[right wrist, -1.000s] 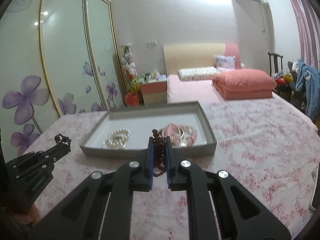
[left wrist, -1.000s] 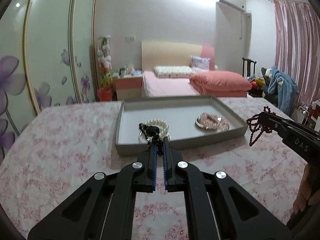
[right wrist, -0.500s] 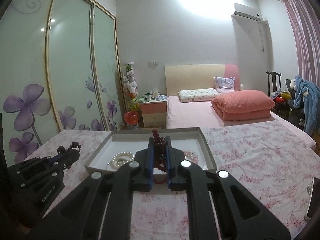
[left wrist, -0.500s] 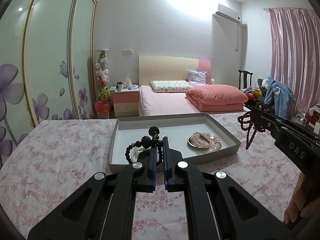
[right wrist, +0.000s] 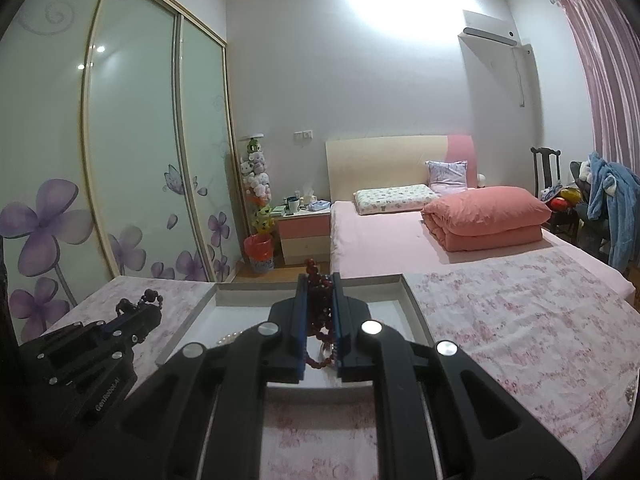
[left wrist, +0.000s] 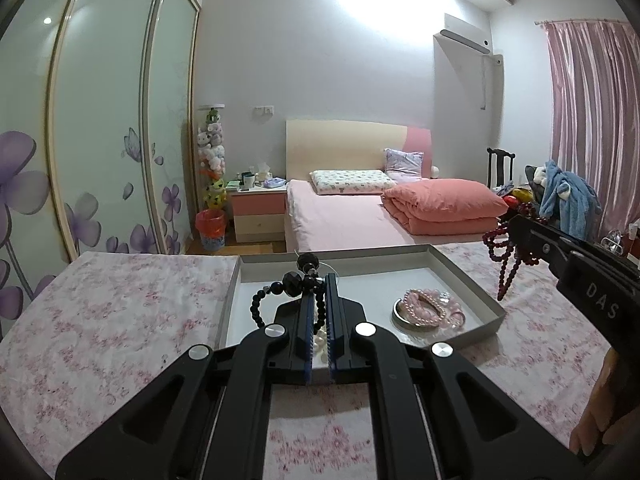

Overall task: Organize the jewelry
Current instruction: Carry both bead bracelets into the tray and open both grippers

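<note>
left gripper: jaws narrow, clamped on black bead bracelet, lifted over near-left part of tray
right gripper: jaws narrow, clamped on dark red bead strand, raised near tray's right side
tray: grey, shallow, on floral tablecloth
pink bead bracelet: inside tray, right side, on silver bangle
pearl strand: inside tray, near left, mostly hidden by grippers
background: bed, far
</note>
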The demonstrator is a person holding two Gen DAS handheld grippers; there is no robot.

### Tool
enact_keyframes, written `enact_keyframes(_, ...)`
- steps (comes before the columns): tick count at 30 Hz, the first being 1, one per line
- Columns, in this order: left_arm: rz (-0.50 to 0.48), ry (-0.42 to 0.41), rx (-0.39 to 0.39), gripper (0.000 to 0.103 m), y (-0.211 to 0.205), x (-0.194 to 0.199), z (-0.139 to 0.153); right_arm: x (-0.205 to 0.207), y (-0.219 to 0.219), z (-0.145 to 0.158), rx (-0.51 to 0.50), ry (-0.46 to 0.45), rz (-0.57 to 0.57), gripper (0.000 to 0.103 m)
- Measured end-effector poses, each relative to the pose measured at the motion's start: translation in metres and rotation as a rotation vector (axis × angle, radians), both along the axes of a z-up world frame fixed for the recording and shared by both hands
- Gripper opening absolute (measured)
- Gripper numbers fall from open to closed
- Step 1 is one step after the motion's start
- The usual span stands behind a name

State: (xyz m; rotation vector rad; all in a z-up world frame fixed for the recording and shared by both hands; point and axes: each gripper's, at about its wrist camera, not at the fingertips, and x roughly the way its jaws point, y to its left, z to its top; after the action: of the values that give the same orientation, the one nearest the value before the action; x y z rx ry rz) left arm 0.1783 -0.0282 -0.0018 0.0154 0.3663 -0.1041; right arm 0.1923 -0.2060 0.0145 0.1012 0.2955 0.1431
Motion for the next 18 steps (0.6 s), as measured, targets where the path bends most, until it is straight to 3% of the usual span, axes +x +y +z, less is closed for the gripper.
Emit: enact_keyframes(18, -0.022, 0.077, -0.014, 0.006, -0.007, 0.068, -0.023, 0.091, 0.008, -0.032, 0.017, 0.13, 0.016, 0.011)
